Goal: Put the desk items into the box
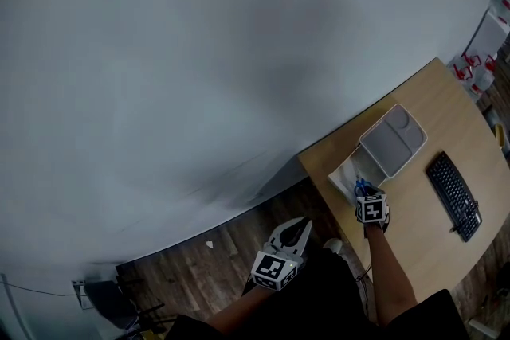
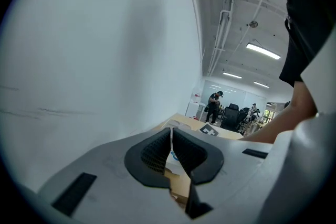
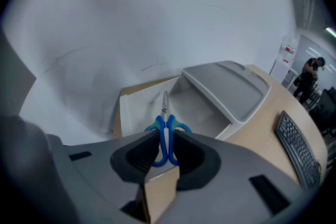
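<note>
My right gripper (image 3: 166,140) is shut on a pair of blue-handled scissors (image 3: 163,123). The pads clamp the handles and the blades point away, over the open white box (image 3: 197,107). In the head view the right gripper (image 1: 367,197) hangs at the box's near end with the scissors (image 1: 362,187) sticking out over the box (image 1: 348,174). The box's grey lid (image 1: 393,139) leans on its far side. My left gripper (image 1: 299,228) is held low, off the desk's left edge, with its jaws shut and nothing between them (image 2: 170,136).
A black keyboard (image 1: 453,196) lies on the wooden desk (image 1: 422,251) right of the box. A pale wall fills the left and top. Dark wood floor (image 1: 231,243) lies below the left gripper. People and office chairs stand far off (image 2: 215,107).
</note>
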